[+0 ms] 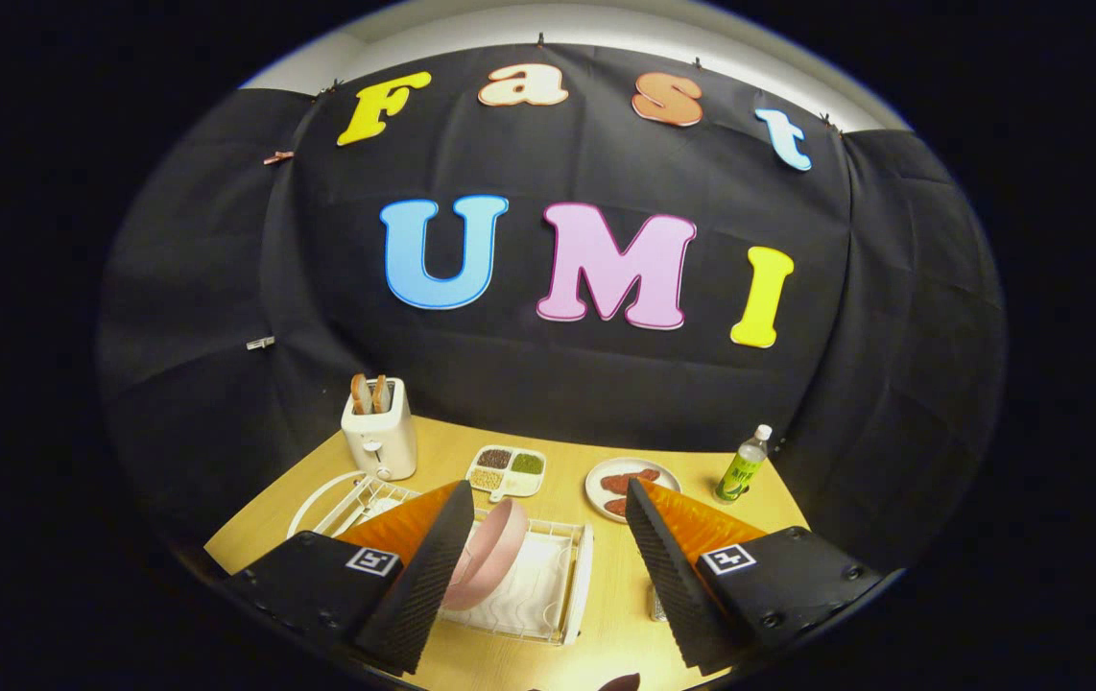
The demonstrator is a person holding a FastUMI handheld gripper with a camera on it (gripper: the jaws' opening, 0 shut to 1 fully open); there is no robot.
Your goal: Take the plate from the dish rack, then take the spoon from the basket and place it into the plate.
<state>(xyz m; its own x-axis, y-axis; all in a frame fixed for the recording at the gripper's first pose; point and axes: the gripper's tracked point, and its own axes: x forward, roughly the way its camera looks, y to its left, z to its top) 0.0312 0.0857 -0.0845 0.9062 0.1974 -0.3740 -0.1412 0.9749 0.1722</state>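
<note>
Gripper [548,537] is open, fingers spread wide and holding nothing, hovering above the wooden table [596,633].

Count on the table:
- 1 dish rack [548,585], white wire, sitting between and below the two fingers.
- 1 plate [490,561], pink, standing on edge in the rack, tilted, right next to the inner side of the left finger. Can't tell if it touches the finger.
- 1 basket [346,504], white wire, mostly hidden behind the left finger, beside the rack. Spoon not discernible from here.
- 1 toaster [380,432], white, beyond the left finger near the wall, with 2 slices of toast [370,393] sticking up out of the slots.
- 1 divided tray [508,470], 4 compartments with different grains or seeds, just ahead of the fingers in the gap.
- 1 round white plate with reddish food [630,480], just beyond the right fingertip.
- 1 bottle [742,465], green label, white cap, upright, far right corner of the table.

Small metallic object next to the right finger's inner edge, too hidden to identify.
</note>
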